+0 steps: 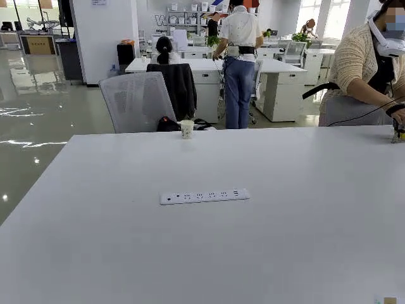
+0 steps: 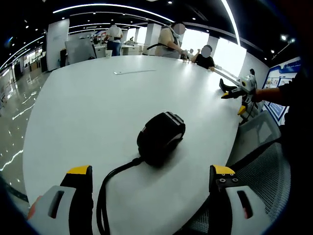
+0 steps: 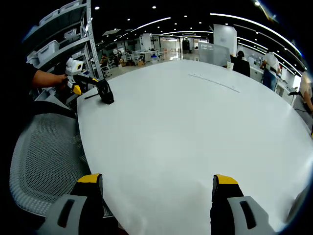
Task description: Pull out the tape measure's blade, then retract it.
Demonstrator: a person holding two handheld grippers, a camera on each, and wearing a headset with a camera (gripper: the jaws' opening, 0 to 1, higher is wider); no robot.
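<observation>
A black tape measure (image 2: 161,137) lies on the white table (image 2: 88,107) near its edge. A black strap runs from its case back toward me. My left gripper (image 2: 150,172) is open, its yellow-tipped jaws wide apart just short of the case, touching nothing. In the right gripper view the same tape measure (image 3: 105,92) sits just in front of the left gripper (image 3: 78,88), which a hand holds. My right gripper (image 3: 157,179) is open over bare table, with nothing between its jaws. It also shows far along the table edge (image 2: 233,102). No blade is seen outside the case.
A white power strip (image 1: 204,196) lies mid-table and a paper cup (image 1: 186,128) stands at the far edge. A grey mesh chair (image 3: 44,147) is beside the table's near edge. Another chair (image 1: 136,101) and several people are beyond the table.
</observation>
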